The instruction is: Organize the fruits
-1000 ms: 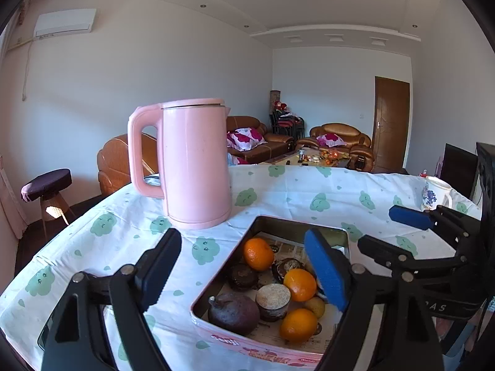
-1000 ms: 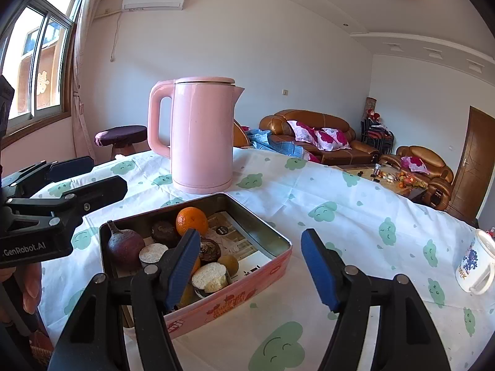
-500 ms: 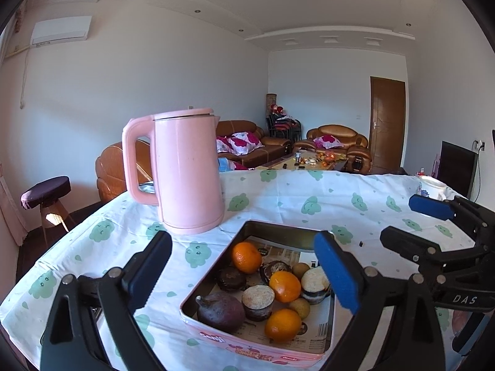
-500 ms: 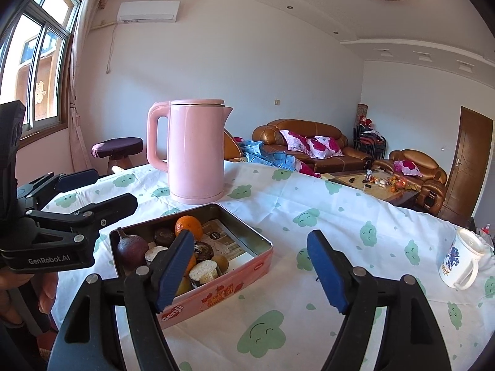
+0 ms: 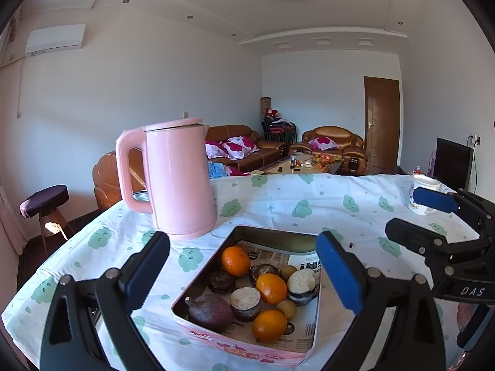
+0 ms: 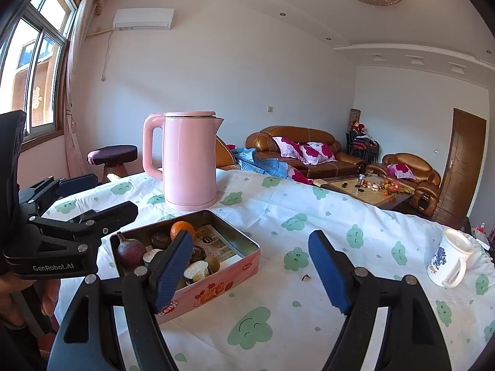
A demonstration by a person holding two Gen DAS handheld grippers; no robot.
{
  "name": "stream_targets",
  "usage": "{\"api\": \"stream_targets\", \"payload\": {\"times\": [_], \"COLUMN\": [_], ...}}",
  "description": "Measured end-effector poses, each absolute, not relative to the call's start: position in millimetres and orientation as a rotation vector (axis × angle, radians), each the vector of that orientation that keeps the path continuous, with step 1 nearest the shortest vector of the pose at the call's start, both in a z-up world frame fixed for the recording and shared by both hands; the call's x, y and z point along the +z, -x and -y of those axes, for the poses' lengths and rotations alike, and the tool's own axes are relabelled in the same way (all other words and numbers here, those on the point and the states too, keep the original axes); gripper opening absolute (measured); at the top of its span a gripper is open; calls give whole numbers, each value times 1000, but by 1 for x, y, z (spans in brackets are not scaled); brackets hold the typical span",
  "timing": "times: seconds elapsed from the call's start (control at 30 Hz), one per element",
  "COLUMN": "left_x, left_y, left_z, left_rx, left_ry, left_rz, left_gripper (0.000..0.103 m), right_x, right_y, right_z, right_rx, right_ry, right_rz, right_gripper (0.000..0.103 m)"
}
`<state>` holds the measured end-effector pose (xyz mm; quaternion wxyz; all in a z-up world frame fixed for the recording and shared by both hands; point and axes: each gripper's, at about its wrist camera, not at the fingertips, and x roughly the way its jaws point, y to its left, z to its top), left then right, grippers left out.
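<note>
A pink tin [image 5: 244, 351] lined with newspaper sits on the table and holds several fruits: three oranges [image 5: 271, 288], a dark purple fruit [image 5: 210, 312], brown ones and cut halves. My left gripper [image 5: 242, 249] hovers in front of the tin's near end, its jaws opening, nothing between the blue pads. My right gripper [image 6: 250, 241] stands open and empty to the right of the tin [image 6: 213, 290]. Each gripper shows in the other's view: the right gripper [image 5: 402, 211] and the left gripper [image 6: 116, 193].
A tall pink kettle [image 5: 179, 182] stands just behind the tin on the cloud-print tablecloth [image 6: 278, 210]. A white mug [image 6: 448, 256] sits at the far right near the table edge. A small scrap [image 6: 306, 276] lies on the cloth. A hand [image 6: 18, 296] holds the left gripper.
Both grippers have drawn back and slightly up from the tin, which now looks smaller. Both pairs of jaws have spread wider. The fruits have not moved.
</note>
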<state>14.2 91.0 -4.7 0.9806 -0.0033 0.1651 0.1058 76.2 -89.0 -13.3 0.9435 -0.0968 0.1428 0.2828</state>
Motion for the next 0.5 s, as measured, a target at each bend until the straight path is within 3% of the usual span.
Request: {"api": "stream_targets", "payload": {"times": [0.5], "left_x": [-2], "left_y": [-13], "left_z": [-83], "left_rx": [207], "left_ry": [-9], "left_rz": [-326], "left_gripper": [103], "right_x": [-13], "right_y": [-74], "right_z": [99], "right_rx": [559], "right_ry": [186], "right_rz": [-284], "right_gripper": [79]}}
